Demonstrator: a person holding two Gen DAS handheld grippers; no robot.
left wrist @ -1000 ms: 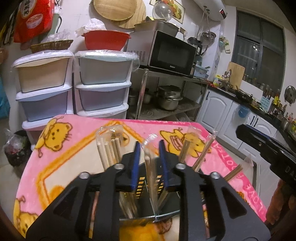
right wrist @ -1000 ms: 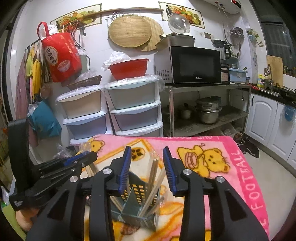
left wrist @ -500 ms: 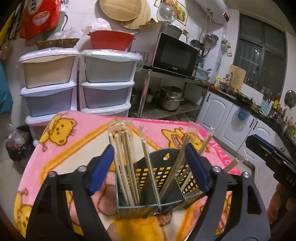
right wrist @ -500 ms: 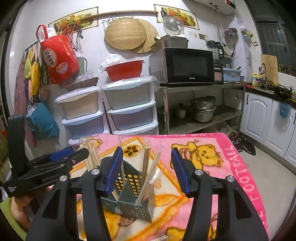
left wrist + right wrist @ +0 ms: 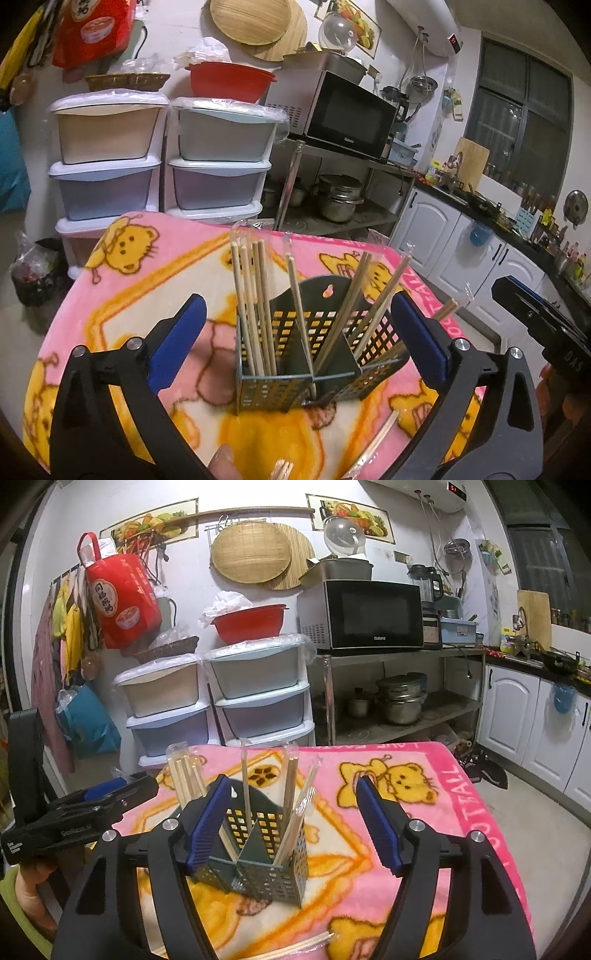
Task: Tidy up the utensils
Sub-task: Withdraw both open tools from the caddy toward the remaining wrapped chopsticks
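A dark green slotted utensil holder [image 5: 314,354] stands upright on the pink bear blanket [image 5: 122,295]; it also shows in the right wrist view [image 5: 258,853]. Several wrapped wooden chopsticks [image 5: 253,302] stand in its compartments, some leaning right [image 5: 373,310]. My left gripper [image 5: 295,343] is wide open and empty, just in front of the holder. My right gripper [image 5: 291,823] is wide open and empty, with the holder by its left finger. Loose wrapped chopsticks [image 5: 373,443] lie on the blanket near me, also in the right wrist view [image 5: 295,947].
Stacked plastic drawers [image 5: 221,701] stand behind the table. A steel rack with a microwave [image 5: 365,614] and pots [image 5: 399,698] is at the back right. White cabinets [image 5: 528,720] line the right wall. The left gripper's body [image 5: 74,819] shows at the left.
My left gripper was shut on a wrapped chopstick over the holder; it has opened wide and pulled back, leaving the chopstick standing in the holder. My right gripper has also opened wider and drawn back.
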